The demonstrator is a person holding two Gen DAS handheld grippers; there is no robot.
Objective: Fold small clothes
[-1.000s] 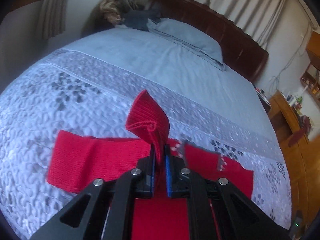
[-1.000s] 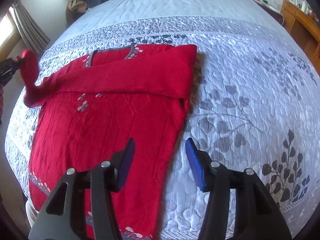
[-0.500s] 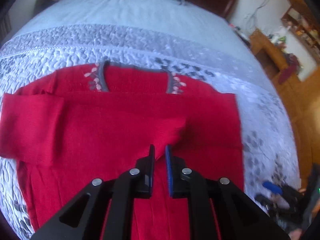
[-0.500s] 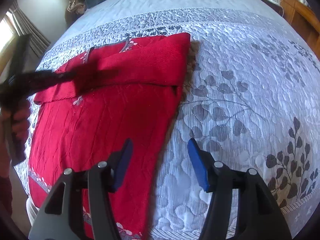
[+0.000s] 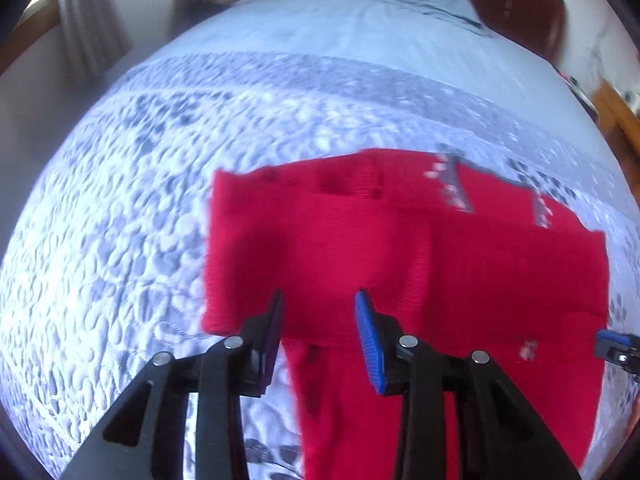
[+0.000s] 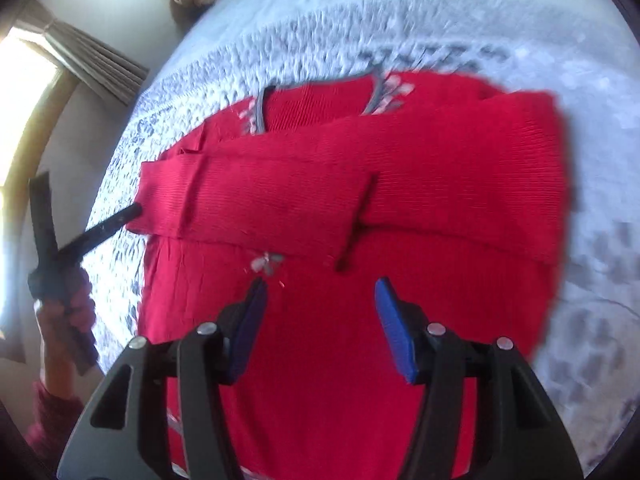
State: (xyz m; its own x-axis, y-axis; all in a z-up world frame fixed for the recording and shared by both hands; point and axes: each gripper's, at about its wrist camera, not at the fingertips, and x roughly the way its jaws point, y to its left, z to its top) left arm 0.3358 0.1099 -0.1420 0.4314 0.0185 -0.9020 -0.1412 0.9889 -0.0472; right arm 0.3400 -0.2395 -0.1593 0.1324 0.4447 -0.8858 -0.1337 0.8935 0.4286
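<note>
Both claws stand apart and empty: my left gripper [image 5: 318,328], whose jaws have just been opening with nothing between them, hangs steeply nose-down over the sleeve [image 5: 304,256] folded across the red sweater [image 6: 360,208], which lies flat on the quilted bed [image 5: 120,208]. My right gripper [image 6: 320,328] tilts down over the sweater's body. I judge the loose sleeve could snag on a fingertip and drag open.
</note>
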